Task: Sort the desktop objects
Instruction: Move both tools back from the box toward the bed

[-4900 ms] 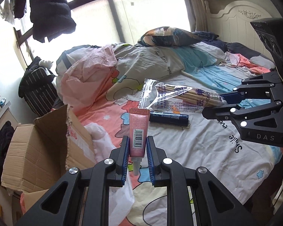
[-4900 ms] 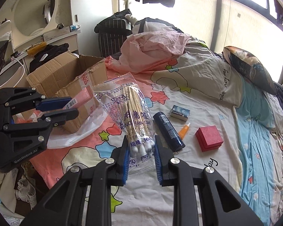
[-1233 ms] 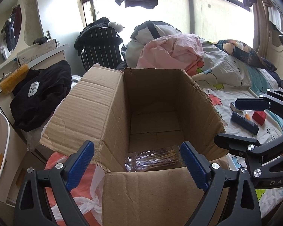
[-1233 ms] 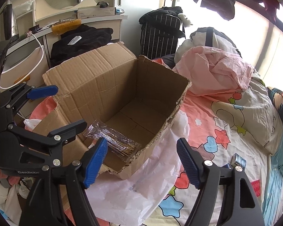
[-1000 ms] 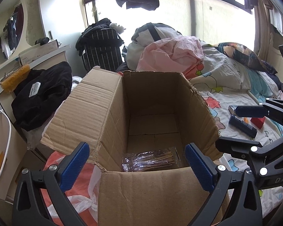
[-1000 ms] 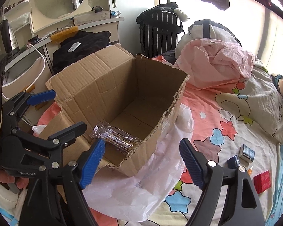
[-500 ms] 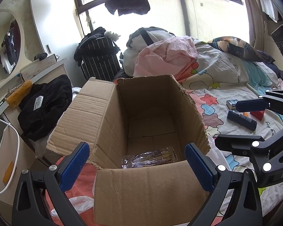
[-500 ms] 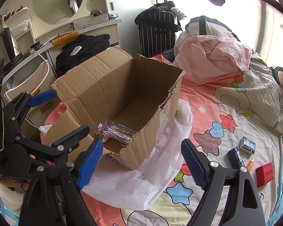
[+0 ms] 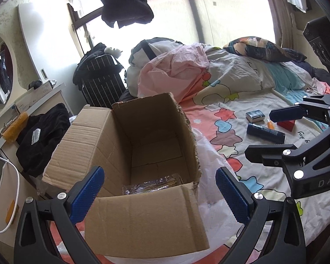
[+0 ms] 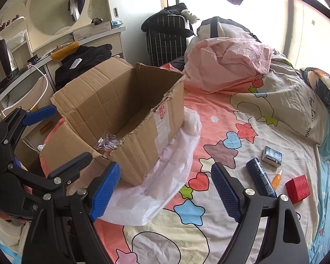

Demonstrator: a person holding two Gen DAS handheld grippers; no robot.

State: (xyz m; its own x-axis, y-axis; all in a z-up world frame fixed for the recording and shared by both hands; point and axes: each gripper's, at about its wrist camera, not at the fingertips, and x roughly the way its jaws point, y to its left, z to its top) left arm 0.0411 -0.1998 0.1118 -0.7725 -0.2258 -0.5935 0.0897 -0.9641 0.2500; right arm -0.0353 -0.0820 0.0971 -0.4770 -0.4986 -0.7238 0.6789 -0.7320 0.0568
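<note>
An open cardboard box (image 9: pixel 103 140) stands at the bed's edge; it also shows in the right wrist view (image 10: pixel 112 96). A clear bag of cotton swabs (image 9: pixel 151 184) lies inside it (image 10: pixel 109 143). On the bedsheet lie a dark blue tube (image 9: pixel 265 133) (image 10: pixel 260 177), a small blue box (image 9: pixel 255 116) (image 10: pixel 272 155), a small orange bottle (image 10: pixel 277 179) and a red box (image 10: pixel 298 188). My left gripper (image 9: pixel 158 198) is open and empty, just in front of the box. My right gripper (image 10: pixel 165 191) is open and empty above the sheet, right of the box.
A white plastic bag (image 10: pixel 165 176) lies under the box's right side. A crumpled pink and patterned quilt (image 10: pixel 226 66) is heaped at the back. A desk with black clothes (image 10: pixel 83 59) stands left. A black suitcase (image 10: pixel 167 37) is behind the box.
Both grippers have let go of their items, the pink tube and the swab bag; the swab bag now lies in the box. Both have since drawn back and turned right.
</note>
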